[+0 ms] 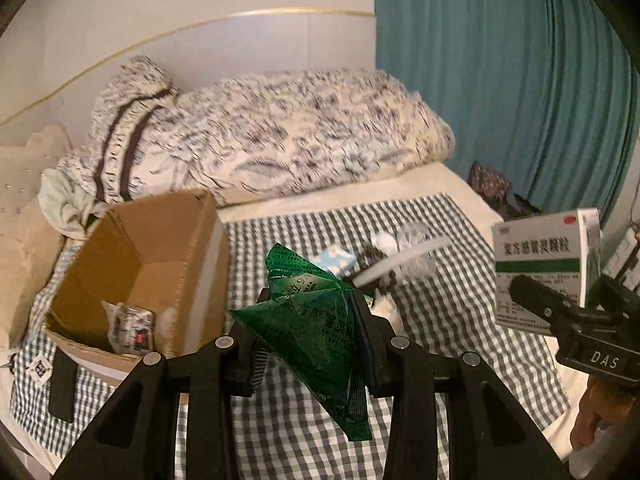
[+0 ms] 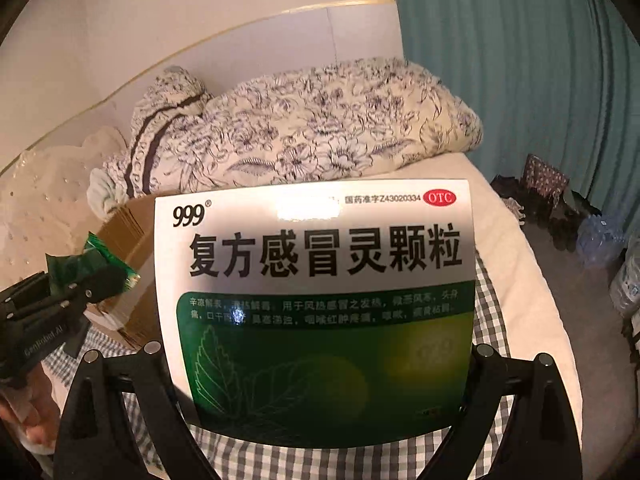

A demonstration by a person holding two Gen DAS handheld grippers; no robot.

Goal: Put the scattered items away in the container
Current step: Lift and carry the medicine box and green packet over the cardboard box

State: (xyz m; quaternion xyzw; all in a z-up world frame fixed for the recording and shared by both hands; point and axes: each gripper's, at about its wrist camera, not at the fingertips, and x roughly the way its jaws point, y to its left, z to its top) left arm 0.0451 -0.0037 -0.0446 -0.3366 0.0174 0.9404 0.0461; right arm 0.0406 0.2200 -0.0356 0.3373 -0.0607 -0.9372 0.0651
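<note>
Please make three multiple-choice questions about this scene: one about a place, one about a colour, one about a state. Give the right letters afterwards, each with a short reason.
1. Where does the cardboard box stand?
A. on the floor by the curtain
B. on the bed, left of the left gripper
C. on top of the quilt

2. What colour are the sachets in the left gripper?
A. green
B. red
C. yellow

3. What is the state of the right gripper?
A. open and empty
B. shut on the medicine box
C. resting inside the cardboard box

Answers:
1 B: the left wrist view shows it on the checked cloth, left of the fingers.
2 A: the foil between the fingers is dark green.
3 B: the medicine box sits clamped between its fingers, held above the cloth.
</note>
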